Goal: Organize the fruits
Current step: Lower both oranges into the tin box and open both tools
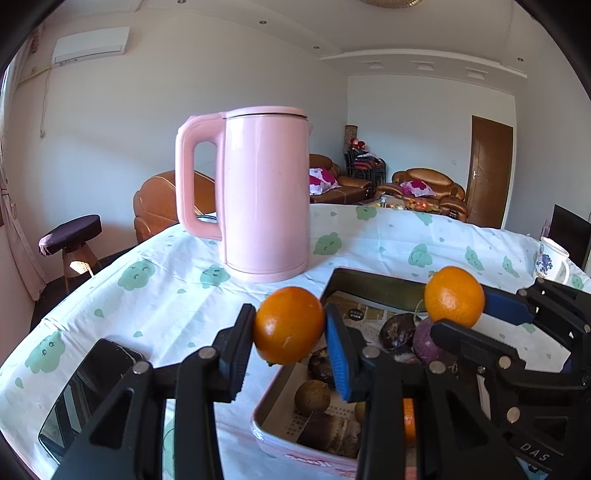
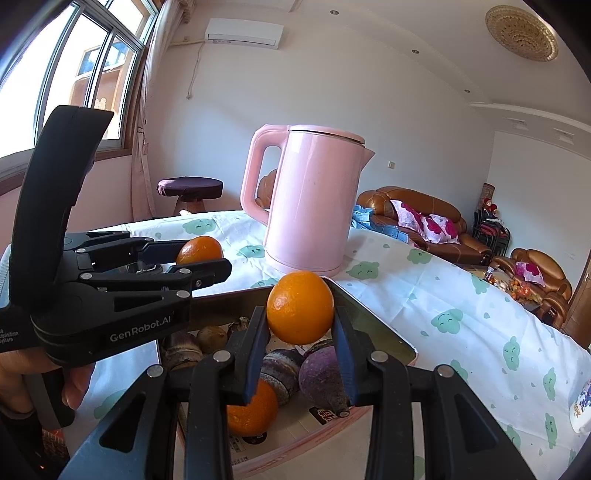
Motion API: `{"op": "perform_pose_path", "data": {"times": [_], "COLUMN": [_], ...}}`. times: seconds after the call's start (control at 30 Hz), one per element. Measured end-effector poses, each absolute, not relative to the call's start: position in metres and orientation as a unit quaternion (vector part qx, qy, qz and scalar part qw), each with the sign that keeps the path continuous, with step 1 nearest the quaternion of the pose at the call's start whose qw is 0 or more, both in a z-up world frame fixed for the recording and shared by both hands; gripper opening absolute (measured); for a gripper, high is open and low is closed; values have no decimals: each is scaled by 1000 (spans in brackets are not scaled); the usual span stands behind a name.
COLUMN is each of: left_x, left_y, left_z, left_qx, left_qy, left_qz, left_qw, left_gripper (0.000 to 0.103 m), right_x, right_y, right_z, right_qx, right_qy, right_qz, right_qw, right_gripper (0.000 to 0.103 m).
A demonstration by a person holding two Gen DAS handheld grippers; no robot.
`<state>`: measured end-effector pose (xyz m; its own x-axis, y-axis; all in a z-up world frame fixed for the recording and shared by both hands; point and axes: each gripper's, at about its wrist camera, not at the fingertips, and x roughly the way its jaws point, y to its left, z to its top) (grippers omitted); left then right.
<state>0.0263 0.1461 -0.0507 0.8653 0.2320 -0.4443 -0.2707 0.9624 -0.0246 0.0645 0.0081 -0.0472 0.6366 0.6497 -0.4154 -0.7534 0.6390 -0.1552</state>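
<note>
A: Home, living room?
B: Yes. Leather sofas (image 1: 424, 184) with cushions (image 2: 439, 226), wall AC (image 2: 243, 33), window (image 2: 74, 74) with curtain (image 2: 142, 155), door (image 1: 489, 170).
A: Anything nearer?
B: Table with patterned cloth (image 1: 147, 295), pink kettle (image 1: 258, 192), stool (image 2: 190, 192).

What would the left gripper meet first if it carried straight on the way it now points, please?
Probably the pink kettle. The left gripper, shut on an orange, points just below level across the tablecloth, and the kettle stands nearly dead ahead, though depth is hard to judge.
</note>
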Motion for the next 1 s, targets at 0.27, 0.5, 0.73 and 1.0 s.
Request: {"op": "perform_pose_path", "data": {"times": [0.27, 0.5, 0.73, 1.0], "left_x": [24, 28, 34, 35], "left_y": [152, 151, 146, 141], "left_z": [-50, -53, -56, -57], "left_qx": [-41, -28, -14, 0], "left_qy": [224, 240, 259, 263], "left_qz": [138, 132, 130, 131], "left_qw": [964, 961, 957, 956], "left_gripper": [39, 39, 40, 41], "right_x": [66, 71, 78, 78], "right_y": [16, 21, 26, 33], "right_z": [-52, -57, -63, -69], "right_qx": [-162, -164, -169, -183], "right_qy": [172, 196, 227, 249], "right_qz": [399, 403, 408, 415], "right_qw": [886, 879, 868, 856], "right_gripper": [37, 37, 37, 37]}}
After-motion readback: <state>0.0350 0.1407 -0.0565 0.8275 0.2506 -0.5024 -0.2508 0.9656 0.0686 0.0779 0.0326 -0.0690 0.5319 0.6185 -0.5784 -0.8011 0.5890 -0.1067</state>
